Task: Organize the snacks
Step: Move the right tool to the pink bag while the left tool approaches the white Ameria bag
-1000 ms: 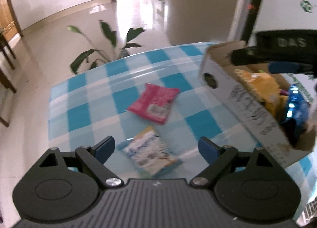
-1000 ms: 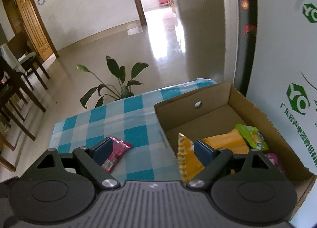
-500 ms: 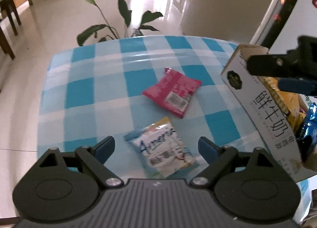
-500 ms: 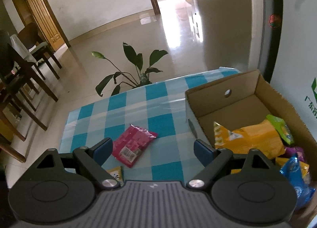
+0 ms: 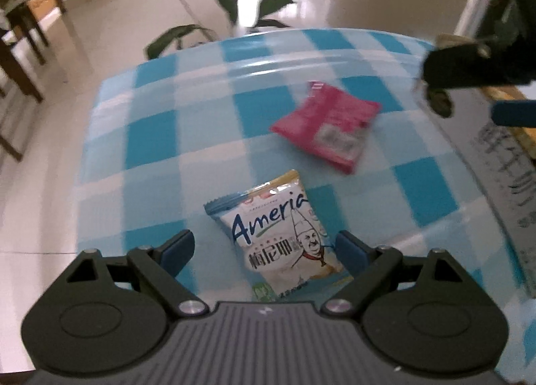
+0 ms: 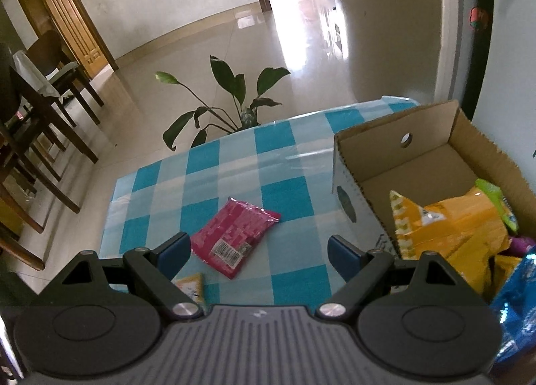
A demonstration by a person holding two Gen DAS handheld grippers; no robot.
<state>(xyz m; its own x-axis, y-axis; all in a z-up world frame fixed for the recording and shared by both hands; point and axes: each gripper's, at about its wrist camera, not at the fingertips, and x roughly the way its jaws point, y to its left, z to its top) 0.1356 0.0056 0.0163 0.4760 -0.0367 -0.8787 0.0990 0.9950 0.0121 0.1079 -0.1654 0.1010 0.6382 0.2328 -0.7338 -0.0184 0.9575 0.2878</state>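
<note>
While the cardboard box is sitting at 3 o'clock already holding snacks, the left gripper is dropping closer, jaws apart, around the white packet; the pink packet is waiting at 1 o'clock, so pickup's looking imminent.

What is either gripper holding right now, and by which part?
Nothing. The left gripper is open above the white snack packet, and the right gripper is open above the pink packet; neither grips anything.
</note>
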